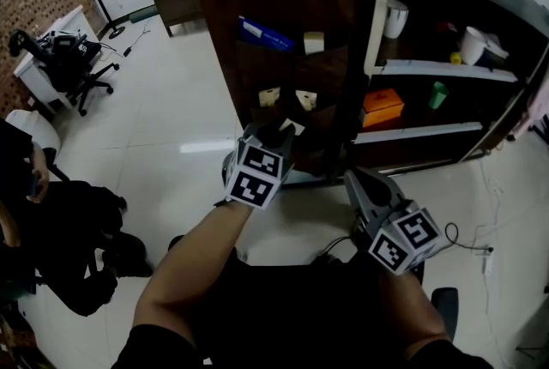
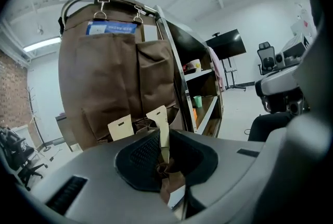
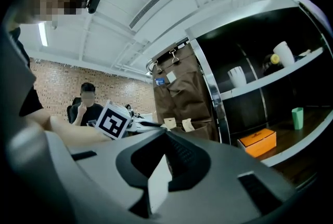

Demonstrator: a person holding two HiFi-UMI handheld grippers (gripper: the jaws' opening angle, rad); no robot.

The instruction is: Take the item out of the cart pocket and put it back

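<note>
Obs: left gripper (image 1: pixel 276 136) is up at the lower pockets of the brown organizer (image 1: pixel 274 7) that hangs on the cart (image 1: pixel 446 69). Its jaws are clenched on a cream card (image 2: pixel 158 120), which stands edge-on between the pads with the hang-hole end up. Brown fabric bunches under the card inside the jaws, so I cannot tell whether its lower end is clear of the pocket. In the head view the card sits right at a pocket mouth. Two spare cards (image 1: pixel 269 97) stand in neighbouring pockets.

Obs: right gripper (image 1: pixel 358 180) hangs low, well apart from the organizer, with its jaws together and nothing in them.

Judgement: the take-out half is in hand or barely done. Putting the card back and letting go remain.
</note>
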